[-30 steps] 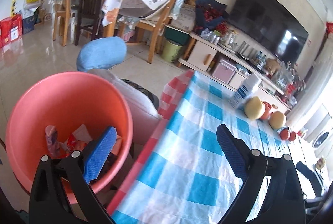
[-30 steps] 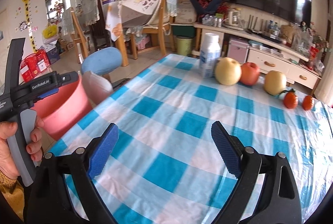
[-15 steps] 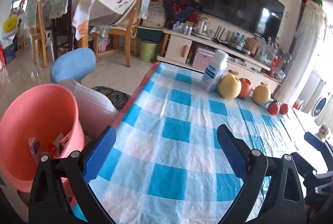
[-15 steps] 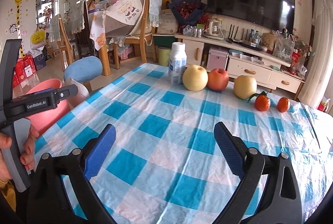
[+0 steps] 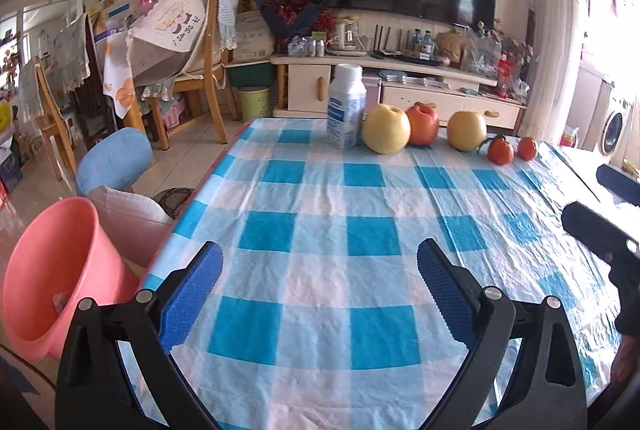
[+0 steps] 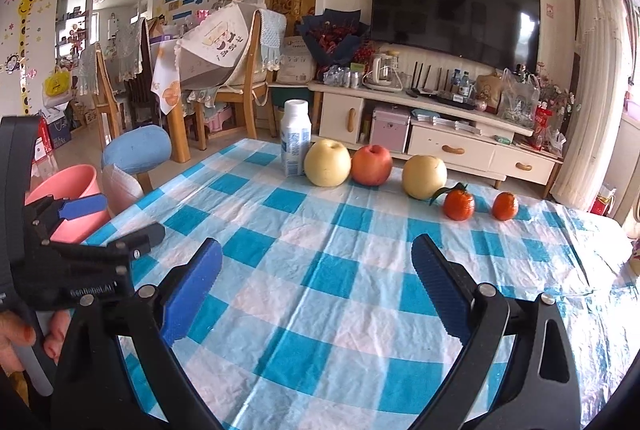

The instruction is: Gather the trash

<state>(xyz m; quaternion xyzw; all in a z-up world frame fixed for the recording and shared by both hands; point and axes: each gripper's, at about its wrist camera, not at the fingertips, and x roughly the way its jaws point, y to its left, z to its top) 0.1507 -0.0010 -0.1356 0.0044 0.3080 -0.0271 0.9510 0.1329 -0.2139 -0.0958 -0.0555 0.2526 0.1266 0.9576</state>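
Over the checked counter (image 5: pixel 320 214), both grippers — left (image 5: pixel 318 288), right (image 6: pixel 316 282) — hang with jaws apart, empty; likely target is the bottle (image 6: pixel 295 138): approach level, clamping mid-body, avoiding the pear (image 6: pixel 327 163) beside it.

You've got a blue-white checked tablecloth (image 5: pixel 320 230), pink bucket (image 5: pixel 52 270), white bottle (image 5: pixel 346 110) w/ blue label, two pale-yellow pears (image 5: pixel 386 130), red apple (image 5: pixel 422 124), two orange tangerines (image 5: pixel 500 152). Gripper pads (image 5: pixel 192 294) blue, frames black.
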